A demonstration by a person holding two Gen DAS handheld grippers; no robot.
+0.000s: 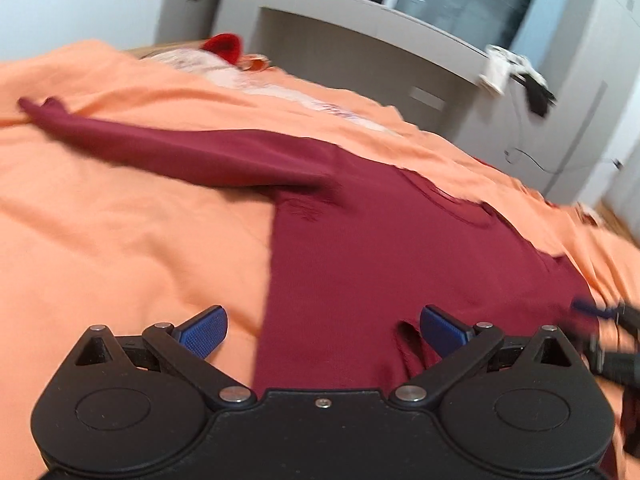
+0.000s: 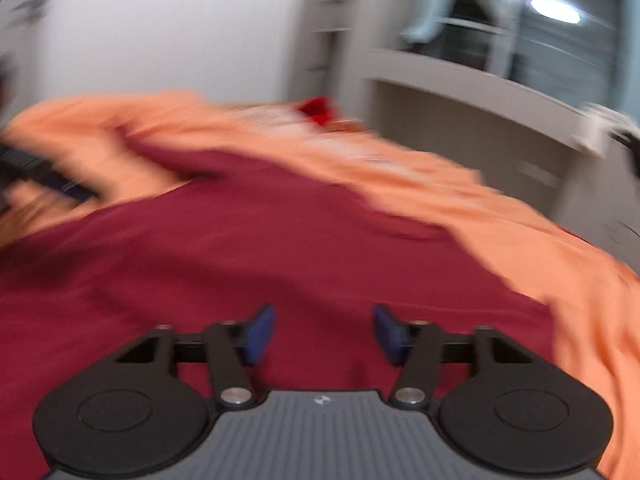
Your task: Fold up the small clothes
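So there's a dark red long-sleeved top (image 1: pixel 380 248) lying spread out on an orange sheet (image 1: pixel 120 240) that's covering the bed, and one sleeve (image 1: pixel 168 148) is stretching way out to the left in the left wrist view. The left gripper (image 1: pixel 323 330) is hanging just above the bottom edge of the top with its blue pads (image 1: pixel 204 330) spread wide, nothing pinched between them; one pad is sitting over the orange sheet, the other over the red fabric next to a little rumpled fold (image 1: pixel 412 344). The right gripper (image 2: pixel 325 334) is hovering over the body of the top too, jaws parted about halfway, not grasping anything, just red cloth showing underneath through the gap. Its view is pretty smeared, so fine detail is hard to make out. In the left wrist view you can catch the right gripper poking in at the right edge, blurry, near the far side of the top. Back by the head of the bed something bright red (image 1: pixel 226 44) is lying beside a pale patch of fabric (image 1: pixel 240 76), can't tell what either is. Behind it all there's a grey shelf unit (image 1: pixel 360 40) against the wall.
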